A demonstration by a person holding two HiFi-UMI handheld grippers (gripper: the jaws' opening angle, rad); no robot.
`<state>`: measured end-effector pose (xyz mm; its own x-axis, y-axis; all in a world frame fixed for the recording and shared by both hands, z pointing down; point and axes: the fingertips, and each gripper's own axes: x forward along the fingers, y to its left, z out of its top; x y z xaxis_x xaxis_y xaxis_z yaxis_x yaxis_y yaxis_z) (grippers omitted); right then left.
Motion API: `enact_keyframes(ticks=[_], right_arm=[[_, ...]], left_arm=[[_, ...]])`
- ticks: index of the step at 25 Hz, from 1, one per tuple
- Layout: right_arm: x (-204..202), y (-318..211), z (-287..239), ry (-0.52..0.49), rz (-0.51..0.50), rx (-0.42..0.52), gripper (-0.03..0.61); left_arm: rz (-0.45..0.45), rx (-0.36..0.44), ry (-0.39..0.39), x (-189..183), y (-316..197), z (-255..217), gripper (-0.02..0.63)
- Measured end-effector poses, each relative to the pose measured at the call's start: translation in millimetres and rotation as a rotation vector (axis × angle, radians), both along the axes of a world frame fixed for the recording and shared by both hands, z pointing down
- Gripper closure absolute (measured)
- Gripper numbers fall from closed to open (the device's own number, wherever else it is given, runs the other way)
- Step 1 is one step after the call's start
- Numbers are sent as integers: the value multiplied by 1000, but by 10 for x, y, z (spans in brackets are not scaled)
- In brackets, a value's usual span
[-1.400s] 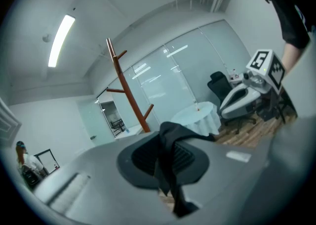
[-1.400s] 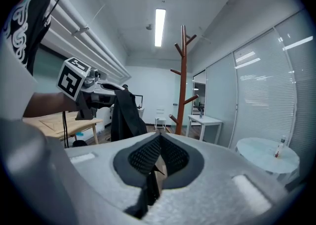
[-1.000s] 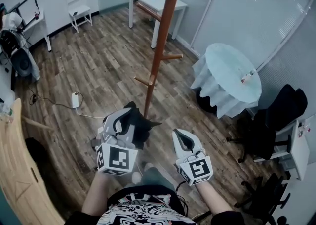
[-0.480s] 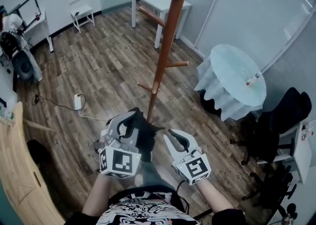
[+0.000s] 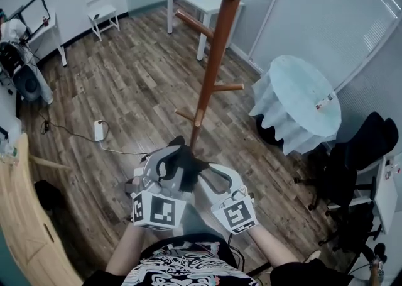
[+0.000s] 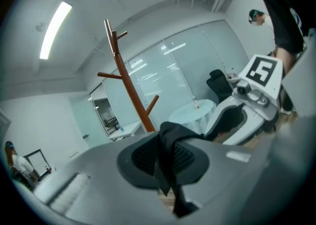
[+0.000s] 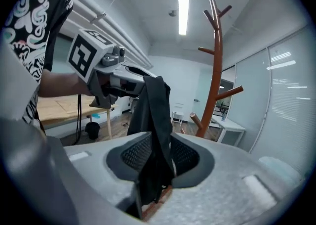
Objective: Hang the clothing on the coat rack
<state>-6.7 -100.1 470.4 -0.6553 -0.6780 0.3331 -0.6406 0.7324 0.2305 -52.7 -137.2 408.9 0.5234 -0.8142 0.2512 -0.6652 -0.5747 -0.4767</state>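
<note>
The black clothing (image 5: 186, 165) is bunched low before the person, pinched in the closed left claw (image 6: 165, 162) and hanging loose between the right claw (image 7: 158, 162) jaws, which have just been opening, so the bare coat rack (image 5: 212, 65) ahead awaits it.

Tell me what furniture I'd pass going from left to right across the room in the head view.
white chair → wooden coat rack → round table with a pale cloth → black office chair

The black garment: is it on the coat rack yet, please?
No: the black garment is pinched in the left gripper's jaws, clear of the coat rack.
</note>
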Motion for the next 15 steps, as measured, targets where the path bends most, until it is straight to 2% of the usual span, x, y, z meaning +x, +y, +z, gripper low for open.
enact_keyframes(ticks=[4,7,12,14,15], right_arm=[[-31,-226,152,141,-6,35,460],[-46,-379,227,167,-4,20,460],[-44,-599,358,192,-12,-64,464],[-20,-657,375,199,-2,-63,469],[17,-682,380,207,7,-54,498]], left_arm=[[17,-11,7,103,-114,-66,606],[44,-7,1,147,-198,-76,606],[90,-12,-27,192,-327,-39,606],[95,-19,-25,197,-387,-9,606],[96,-24,-21,208,-416,8,606]])
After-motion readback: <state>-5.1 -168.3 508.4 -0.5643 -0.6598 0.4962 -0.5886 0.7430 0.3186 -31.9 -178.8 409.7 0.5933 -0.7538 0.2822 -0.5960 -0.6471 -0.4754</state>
